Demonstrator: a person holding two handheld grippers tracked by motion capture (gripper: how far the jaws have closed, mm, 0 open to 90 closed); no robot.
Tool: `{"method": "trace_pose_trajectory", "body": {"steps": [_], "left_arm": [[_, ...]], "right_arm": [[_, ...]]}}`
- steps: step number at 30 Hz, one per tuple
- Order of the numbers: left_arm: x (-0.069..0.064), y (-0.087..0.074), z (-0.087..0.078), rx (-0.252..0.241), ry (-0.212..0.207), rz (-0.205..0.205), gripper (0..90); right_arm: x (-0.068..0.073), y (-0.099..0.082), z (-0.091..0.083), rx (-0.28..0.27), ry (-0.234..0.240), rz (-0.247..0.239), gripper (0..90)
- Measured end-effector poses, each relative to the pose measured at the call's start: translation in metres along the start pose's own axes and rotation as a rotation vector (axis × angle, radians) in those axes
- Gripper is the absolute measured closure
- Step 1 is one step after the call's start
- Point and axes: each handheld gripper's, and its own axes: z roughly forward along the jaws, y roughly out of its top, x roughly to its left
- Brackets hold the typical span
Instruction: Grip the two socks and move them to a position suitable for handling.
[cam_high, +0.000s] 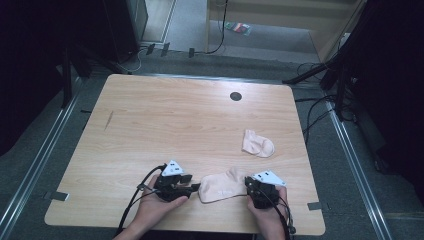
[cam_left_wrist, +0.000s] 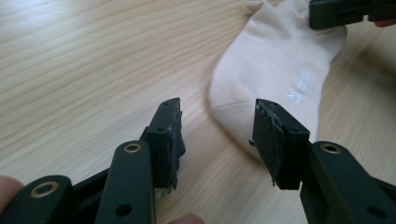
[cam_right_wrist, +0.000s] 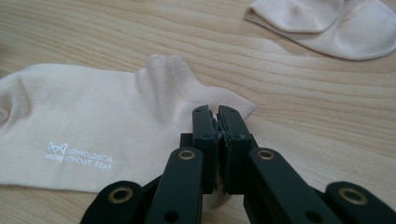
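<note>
Two hands at the near table edge, each on a black gripper with cable trailing back. Left gripper (cam_high: 192, 188) lies low on the wood, grey three-cornered plate on top, jaws parted; in the left gripper view the pads stand apart with bare table between them, and the toe end of the flat sock (cam_left_wrist: 275, 70) sits just ahead of the tips, one pad overlapping its edge, not pinched. So left tongs released, gripping nothing. Right gripper (cam_high: 248, 184) is at the other end of the same sock (cam_high: 222, 186); in the right gripper view its jaws are pressed together with the cuff edge of the flat sock (cam_right_wrist: 93, 121) caught between the pads, so clenched on the fabric. The flat sock is pale pink, spread lengthwise between the two grippers, near the front edge, right of centre; white printed lettering shows on its side. Farther back and to the right, well apart from it, a second sock (cam_high: 258, 143) lies bunched up on the table (cam_high: 165, 115). Near the far edge, a small dark round grommet (cam_high: 235, 96). Beyond the table, grey floor, cables and dark stands.
</note>
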Motion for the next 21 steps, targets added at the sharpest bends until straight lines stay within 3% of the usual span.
{"method": "trace_pose_trajectory", "body": {"steps": [3, 9, 12, 13, 14, 15, 19, 20, 21], "left_arm": [[-0.007, 0.002, 0.006, 0.001, -0.005, 0.002, 52.4], [-0.021, 0.001, 0.013, 0.027, 0.068, 0.083, 57.6], [-0.028, 0.0, 0.014, 0.039, 0.104, 0.141, 68.1], [-0.03, 0.0, 0.015, 0.04, 0.111, 0.157, 77.1], [-0.031, -0.001, 0.015, 0.042, 0.106, 0.165, 77.1], [-0.03, -0.001, 0.013, 0.045, 0.1, 0.172, 87.7], [-0.024, -0.002, 0.008, 0.047, 0.095, 0.156, 90.0], [-0.017, -0.003, 0.001, 0.031, 0.099, 0.127, 90.0], [-0.017, -0.003, 0.001, 0.031, 0.099, 0.127, 90.0]], "right_arm": [[0.001, 0.0, 0.0, -0.005, -0.005, -0.012, 87.8], [-0.001, -0.002, 0.0, -0.008, -0.006, -0.003, 87.8], [0.0, -0.002, 0.0, -0.013, -0.004, -0.009, 87.8], [0.001, -0.002, -0.001, -0.017, -0.005, -0.012, 87.8], [0.001, -0.002, -0.001, -0.017, -0.005, -0.012, 87.8], [0.002, -0.002, -0.001, -0.018, -0.001, -0.011, 87.8], [0.005, -0.001, -0.001, -0.032, 0.017, -0.01, 87.8], [0.007, -0.001, -0.001, -0.032, 0.024, -0.002, 87.8], [0.007, -0.001, -0.001, -0.032, 0.024, -0.002, 87.8]]}}
